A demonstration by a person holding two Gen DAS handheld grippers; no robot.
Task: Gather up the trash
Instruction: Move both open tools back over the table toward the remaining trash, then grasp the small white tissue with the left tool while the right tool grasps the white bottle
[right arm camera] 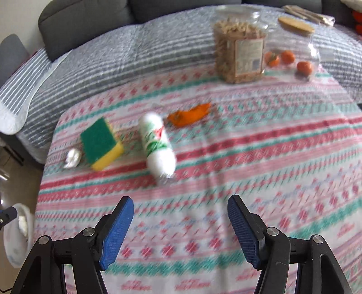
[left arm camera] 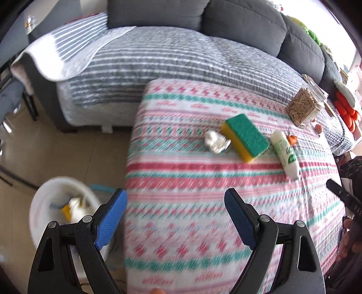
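Patterned cloth in pink, teal and white is covering the counter (right arm camera: pixel 226 181), which is standing against a grey sofa (left arm camera: pixel 203 15) under a striped quilt (left arm camera: pixel 169 56).

Item 1: we are holding the left gripper (left arm camera: pixel 175 217) over the counter's near left corner, its blue-padded fingers (left arm camera: pixel 110 219) spread wide and grasping nothing.

Item 2: we are holding the right gripper (right arm camera: pixel 180 228) above the near cloth, fingers (right arm camera: pixel 117 233) likewise released and empty.

Item 3: a white bin (left arm camera: pixel 45 203) is sitting on the floor just left of the counter, below the left gripper; white crumpled paper (left arm camera: pixel 78 207) and a yellow scrap are lying inside.

Item 4: a crumpled white wad (left arm camera: pixel 216 141) is lying mid-counter, touching or just beside the near-left end of a green-and-yellow sponge (left arm camera: pixel 246 136), well apart from both grippers. In the right view the wad (right arm camera: pixel 72 157) is sitting left of the sponge (right arm camera: pixel 100 142).

Item 5: a white tube with green print (right arm camera: pixel 157 144) is lying on its side just right of the sponge.

Item 6: an orange scrap (right arm camera: pixel 190 115) is lying just beyond the tube's far end.

Item 7: a clear jar of brown pieces (right arm camera: pixel 239 52) is standing upright at the far edge, with small orange fruits (right arm camera: pixel 288 56) behind clear plastic beside it.
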